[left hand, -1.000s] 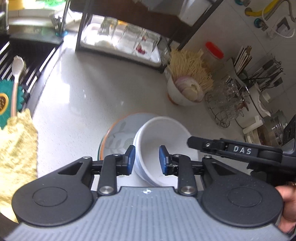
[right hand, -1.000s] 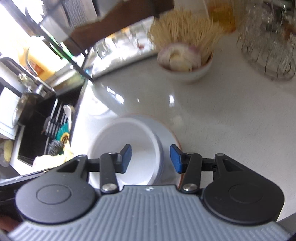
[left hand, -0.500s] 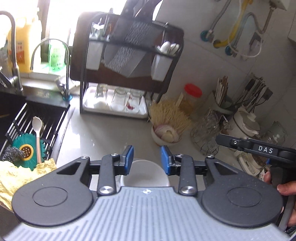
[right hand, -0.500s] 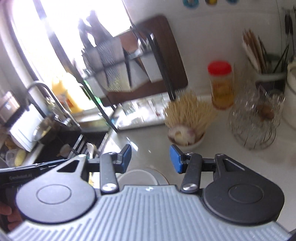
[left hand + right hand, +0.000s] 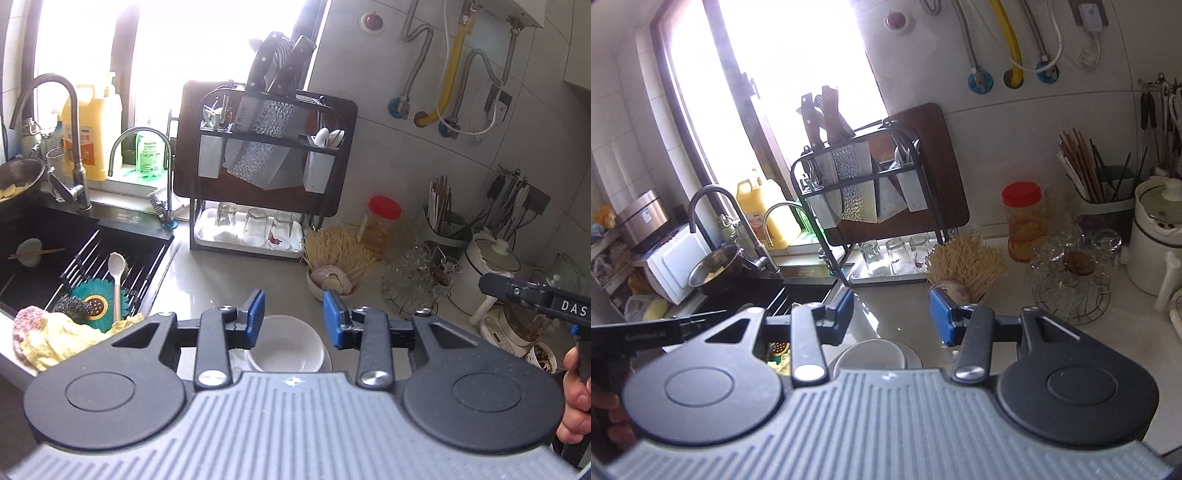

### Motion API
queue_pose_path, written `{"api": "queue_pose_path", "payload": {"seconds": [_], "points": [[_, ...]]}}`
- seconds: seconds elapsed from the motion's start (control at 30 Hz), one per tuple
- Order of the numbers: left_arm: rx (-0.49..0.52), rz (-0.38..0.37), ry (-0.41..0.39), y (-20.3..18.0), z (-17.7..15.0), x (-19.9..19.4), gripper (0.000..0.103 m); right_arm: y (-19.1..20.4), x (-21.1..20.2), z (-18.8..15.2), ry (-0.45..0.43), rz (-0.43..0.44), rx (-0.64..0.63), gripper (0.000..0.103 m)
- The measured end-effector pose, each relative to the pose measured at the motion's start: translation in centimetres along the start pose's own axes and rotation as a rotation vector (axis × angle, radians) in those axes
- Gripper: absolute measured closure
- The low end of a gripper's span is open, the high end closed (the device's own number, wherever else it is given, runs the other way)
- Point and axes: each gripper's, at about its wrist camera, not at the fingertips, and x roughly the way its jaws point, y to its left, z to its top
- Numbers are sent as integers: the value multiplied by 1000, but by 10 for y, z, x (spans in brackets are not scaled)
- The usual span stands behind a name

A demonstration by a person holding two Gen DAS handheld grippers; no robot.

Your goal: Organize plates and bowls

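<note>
The round white ceramic bowl (image 5: 286, 347) sits on the pale glossy countertop (image 5: 229, 266), nested on what looks like a wider plate (image 5: 327, 360) whose rim shows only as a thin edge at its right side; most of that plate is hidden. Taking the bowl as landmark, both tools hang above and behind it, looking forward and down past it toward the black two-tier dish rack (image 5: 266, 173) at the wall. The left gripper (image 5: 293, 317) has the bowl directly below the gap between its blue pads, so I judge it the nearer and better lined up. In the right wrist view the bowl (image 5: 868, 356) lies low and slightly left of the right gripper (image 5: 892, 314), half cut off by the tool's body. The bowl is round, so no long axis governs the approach; a straight descent onto the rim would seem to serve. Both pairs of jaws stand spread wide, holding and touching nothing, well clear of the bowl.
</note>
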Motion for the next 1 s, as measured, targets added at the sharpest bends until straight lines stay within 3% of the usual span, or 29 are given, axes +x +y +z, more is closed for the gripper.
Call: {"api": "queue_pose_path", "payload": {"seconds": [0.33, 0.63, 0.77, 0.97, 1.0], "points": [[-63, 52, 28, -23, -44, -34, 62, -7, -36, -35, 24, 13, -5, 53], [-49, 88, 45, -45, -73, -70, 62, -9, -66, -53, 38, 12, -28, 53], [-73, 101, 36, -41, -77, -81, 55, -6, -72, -58, 43, 5, -13, 53], [-73, 110, 45, -31, -81, -89, 52, 8, -72, -64, 39, -4, -21, 53], [-64, 108, 45, -30, -80, -90, 47, 10, -71, -65, 40, -5, -21, 53]]}}
